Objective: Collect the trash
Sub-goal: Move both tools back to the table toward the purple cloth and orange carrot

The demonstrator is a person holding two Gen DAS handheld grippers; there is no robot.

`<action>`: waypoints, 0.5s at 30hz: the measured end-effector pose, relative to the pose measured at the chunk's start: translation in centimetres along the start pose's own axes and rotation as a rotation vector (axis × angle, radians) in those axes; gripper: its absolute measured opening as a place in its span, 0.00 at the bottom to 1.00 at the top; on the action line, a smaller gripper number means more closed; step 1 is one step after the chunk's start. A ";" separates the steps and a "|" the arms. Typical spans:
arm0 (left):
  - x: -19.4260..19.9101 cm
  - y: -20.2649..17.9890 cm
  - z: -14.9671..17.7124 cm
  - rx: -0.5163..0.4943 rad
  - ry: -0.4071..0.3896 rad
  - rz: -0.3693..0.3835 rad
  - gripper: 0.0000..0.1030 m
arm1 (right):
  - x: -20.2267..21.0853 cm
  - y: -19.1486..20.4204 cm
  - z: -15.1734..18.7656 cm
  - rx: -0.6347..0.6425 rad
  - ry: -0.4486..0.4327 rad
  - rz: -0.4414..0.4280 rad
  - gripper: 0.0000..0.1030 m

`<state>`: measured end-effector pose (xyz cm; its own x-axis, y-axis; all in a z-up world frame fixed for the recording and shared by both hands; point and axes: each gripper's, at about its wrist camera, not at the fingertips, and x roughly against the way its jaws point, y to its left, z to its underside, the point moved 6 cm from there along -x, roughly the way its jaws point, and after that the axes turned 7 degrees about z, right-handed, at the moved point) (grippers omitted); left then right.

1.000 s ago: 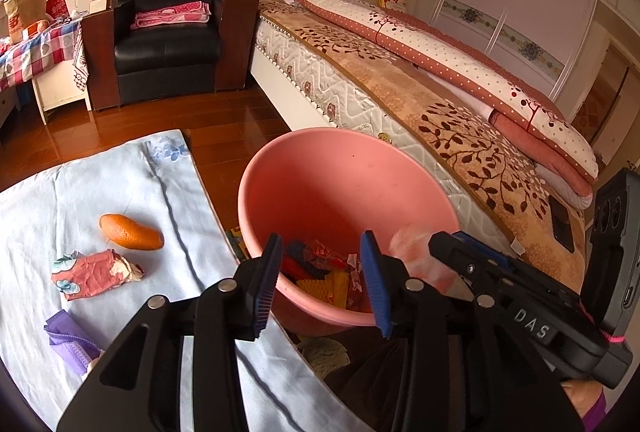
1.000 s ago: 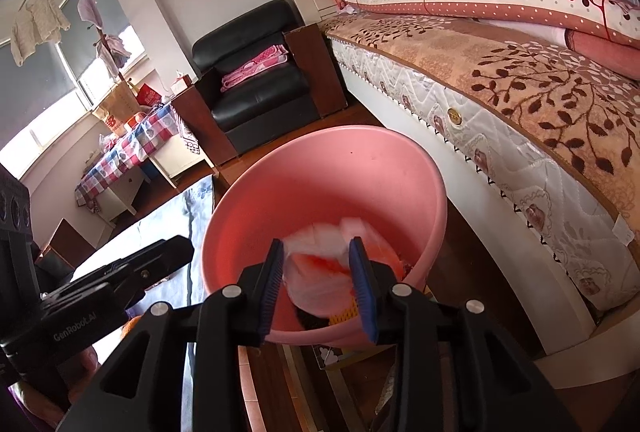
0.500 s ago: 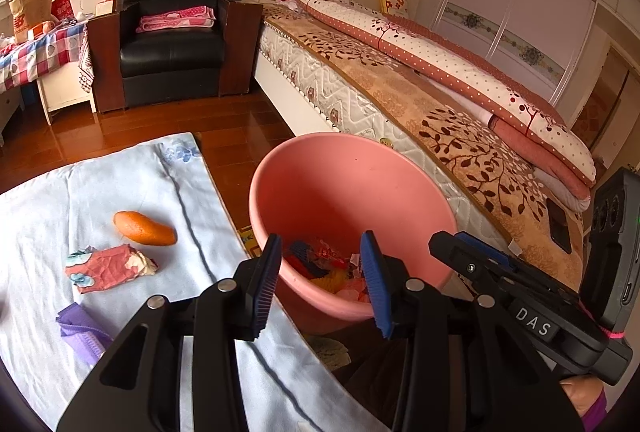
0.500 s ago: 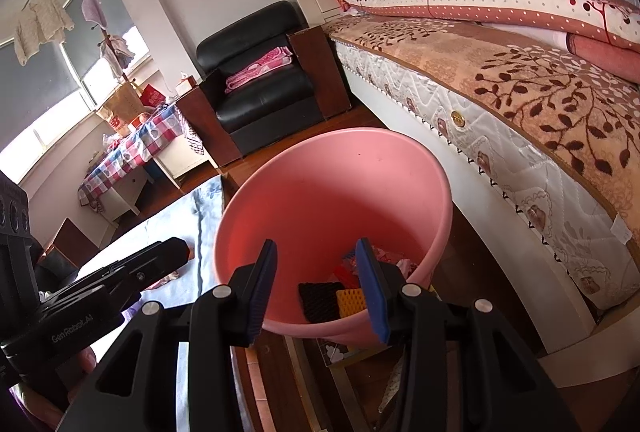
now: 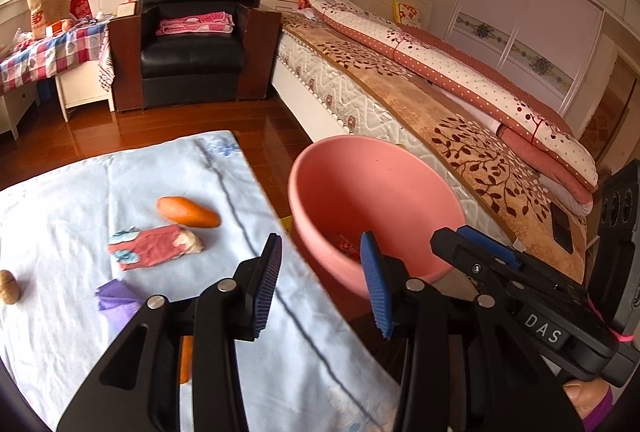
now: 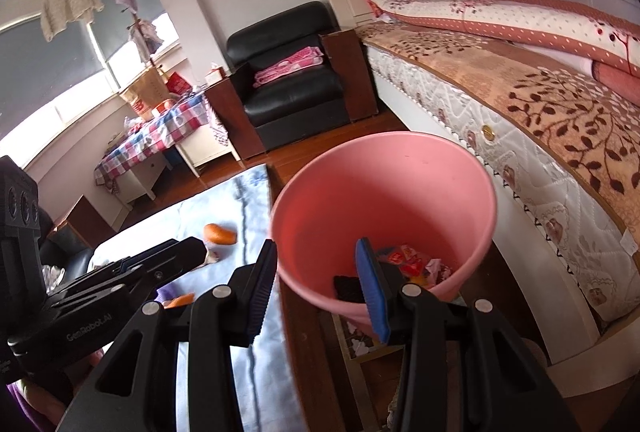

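Observation:
A pink basin [image 5: 376,204] stands on the floor between the table and the bed, also in the right wrist view [image 6: 384,192], with several wrappers [image 6: 408,264] in its bottom. My left gripper [image 5: 320,288] is open and empty over the table's right edge. My right gripper [image 6: 316,288] is open and empty at the basin's near rim; its body shows in the left wrist view [image 5: 520,288]. On the light blue cloth [image 5: 72,200] lie a crumpled red wrapper [image 5: 154,246], a purple scrap [image 5: 116,298], an orange sweet potato [image 5: 188,212] and a carrot [image 5: 185,360].
A brown potato [image 5: 9,286] lies at the cloth's left edge. A bed [image 5: 460,104] runs along the right. A black armchair [image 5: 196,44] and a checked side table [image 5: 44,52] stand at the back. Wooden floor [image 5: 256,120] lies between them.
My right gripper let a white and red wrapper fall into the basin and opened. Both grippers have drawn back and swung left, so more of the cloth shows.

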<state>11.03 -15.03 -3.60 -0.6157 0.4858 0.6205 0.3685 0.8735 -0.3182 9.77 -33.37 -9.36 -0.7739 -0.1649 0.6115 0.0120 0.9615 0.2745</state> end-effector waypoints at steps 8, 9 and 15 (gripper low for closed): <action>3.3 3.6 0.7 0.054 -0.035 -0.040 0.40 | 0.5 3.4 1.1 0.046 0.004 -0.038 0.39; 3.8 4.2 0.8 0.064 -0.040 -0.050 0.40 | 0.5 3.8 1.2 0.053 0.006 -0.042 0.39; 6.1 7.6 1.6 0.112 -0.059 -0.103 0.40 | 0.2 5.7 1.9 0.084 0.022 -0.057 0.39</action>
<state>8.92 -5.40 -3.37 -0.6873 0.3920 0.6115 0.2240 0.9152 -0.3349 8.46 -27.49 -9.12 -0.7580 -0.2232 0.6128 -0.0854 0.9655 0.2461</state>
